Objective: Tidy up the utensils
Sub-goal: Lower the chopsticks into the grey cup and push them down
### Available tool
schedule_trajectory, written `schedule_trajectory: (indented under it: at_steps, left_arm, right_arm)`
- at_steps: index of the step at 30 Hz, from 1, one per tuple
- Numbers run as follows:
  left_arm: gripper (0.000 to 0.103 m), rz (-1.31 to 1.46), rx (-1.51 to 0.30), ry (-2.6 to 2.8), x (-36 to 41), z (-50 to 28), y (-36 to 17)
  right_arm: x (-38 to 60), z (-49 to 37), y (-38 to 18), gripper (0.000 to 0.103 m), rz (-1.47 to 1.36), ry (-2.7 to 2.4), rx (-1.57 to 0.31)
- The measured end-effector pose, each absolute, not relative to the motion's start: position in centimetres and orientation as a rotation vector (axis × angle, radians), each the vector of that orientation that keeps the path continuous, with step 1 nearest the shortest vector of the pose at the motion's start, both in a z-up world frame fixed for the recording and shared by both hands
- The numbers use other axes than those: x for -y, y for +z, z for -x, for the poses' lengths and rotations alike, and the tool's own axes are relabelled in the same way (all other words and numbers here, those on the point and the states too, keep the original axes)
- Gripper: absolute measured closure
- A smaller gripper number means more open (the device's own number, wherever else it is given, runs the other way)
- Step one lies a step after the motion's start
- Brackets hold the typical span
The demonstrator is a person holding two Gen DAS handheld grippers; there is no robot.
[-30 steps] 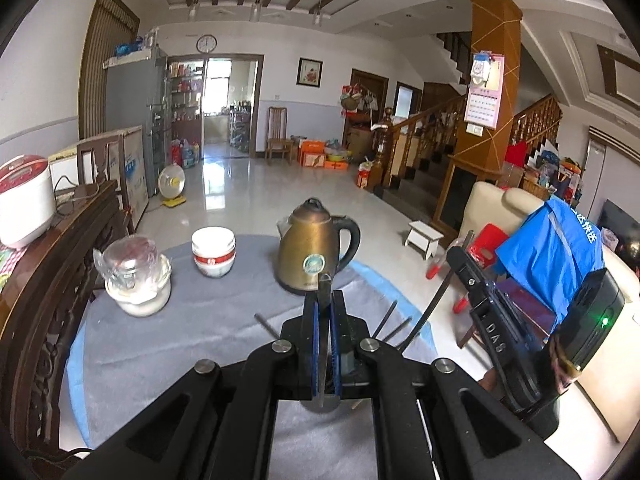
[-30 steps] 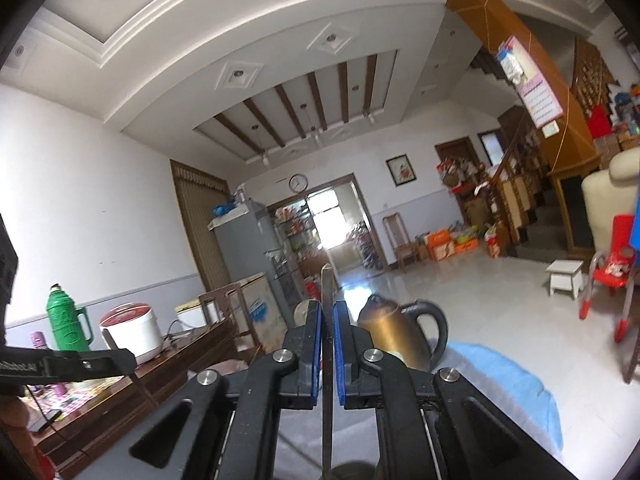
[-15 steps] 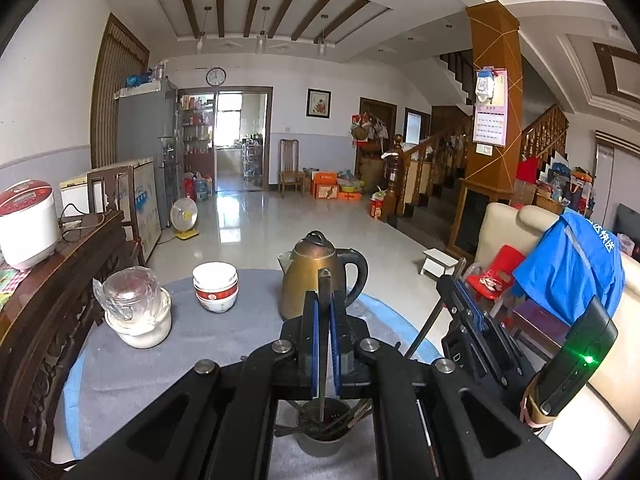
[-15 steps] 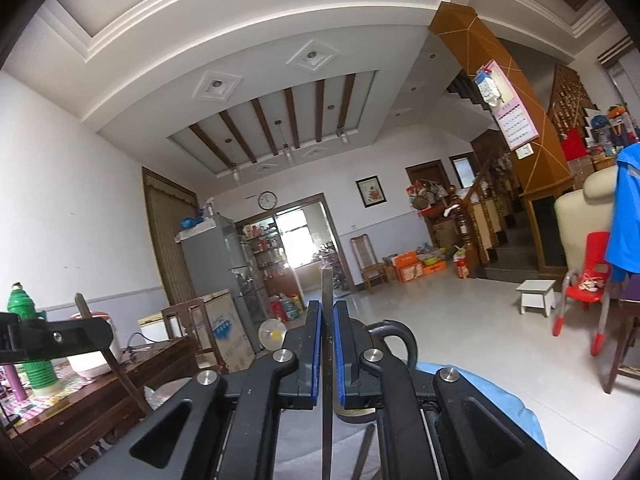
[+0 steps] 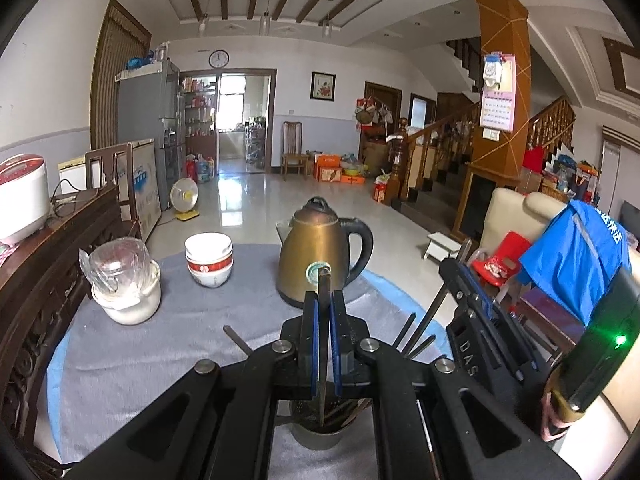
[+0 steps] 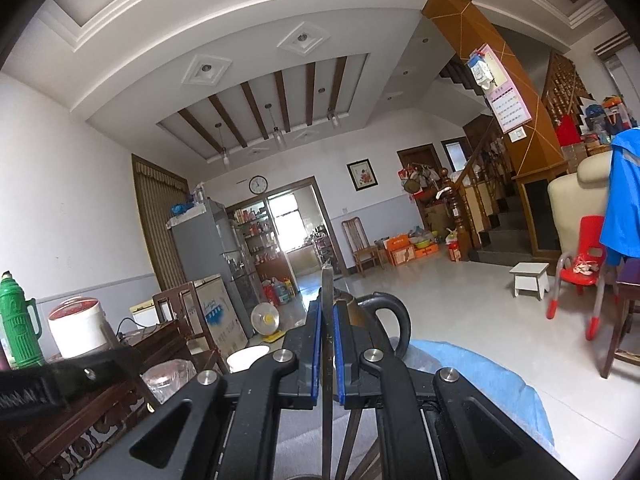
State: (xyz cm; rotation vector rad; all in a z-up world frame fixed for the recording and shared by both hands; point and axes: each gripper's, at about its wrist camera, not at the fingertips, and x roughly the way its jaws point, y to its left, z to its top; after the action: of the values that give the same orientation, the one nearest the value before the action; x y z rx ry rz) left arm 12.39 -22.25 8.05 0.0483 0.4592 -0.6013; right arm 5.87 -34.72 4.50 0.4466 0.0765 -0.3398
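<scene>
My left gripper [image 5: 324, 300] is shut on a thin metal utensil [image 5: 323, 360] held upright, its lower end inside a metal utensil cup [image 5: 320, 432] on the grey table cloth [image 5: 160, 352]. Several dark chopstick-like utensils [image 5: 416, 332] stand out of the cup to the right. My right gripper [image 6: 327, 312] is shut on another thin metal utensil [image 6: 327, 360] that runs upright between its blue pads. The right gripper also shows in the left wrist view [image 5: 480, 320], just right of the cup.
A brass kettle [image 5: 320, 256] stands behind the cup. Stacked white bowls [image 5: 208, 258] and a wrapped jar on a white bowl [image 5: 124, 284] sit at the left. A dark wooden sideboard [image 5: 48, 264] with a rice cooker [image 5: 20, 196] borders the table's left side.
The left gripper rose, then lowered slightly, bringing the utensil cup into view beneath it with its utensil's end inside. The right gripper dropped and leveled out, closer to the table.
</scene>
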Motion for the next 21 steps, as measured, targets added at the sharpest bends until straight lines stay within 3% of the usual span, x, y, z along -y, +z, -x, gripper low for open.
schedule_trajectory:
  at_steps: [21]
  left_arm:
    - [0.097, -0.121, -0.558, -0.551, 22.2, -12.7, 5.0]
  right_arm:
    - [34.5, -4.4, 3.5, 0.096, -0.471, -0.248, -0.16]
